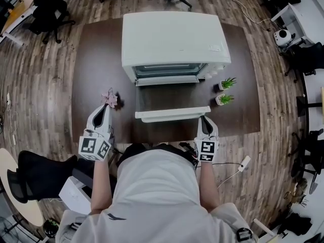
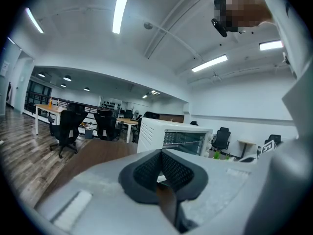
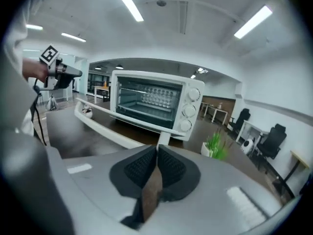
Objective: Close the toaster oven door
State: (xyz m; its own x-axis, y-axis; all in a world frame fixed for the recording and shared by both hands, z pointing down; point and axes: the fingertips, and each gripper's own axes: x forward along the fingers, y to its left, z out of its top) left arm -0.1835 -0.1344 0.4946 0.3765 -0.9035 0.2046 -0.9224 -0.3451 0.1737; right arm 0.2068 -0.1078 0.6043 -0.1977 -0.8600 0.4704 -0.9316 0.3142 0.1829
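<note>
White boxy metal toaster oven (image 1: 172,39) sat mid-table (image 1: 93,59), upper centre of the frame. Its door (image 1: 172,97) lay open and flat, dark glass face up. The smooth white bar handle (image 1: 172,114) ran left to right along the door's near edge. The right hand-held gripper (image 1: 205,120) sat at the bar's right end, tips just below it, jaws nearly together with nothing between. The left hand-held gripper (image 1: 105,108) was well left of the door, jaws together too, empty. Right was nearer; the door likely needed swinging up toward the oven.
</note>
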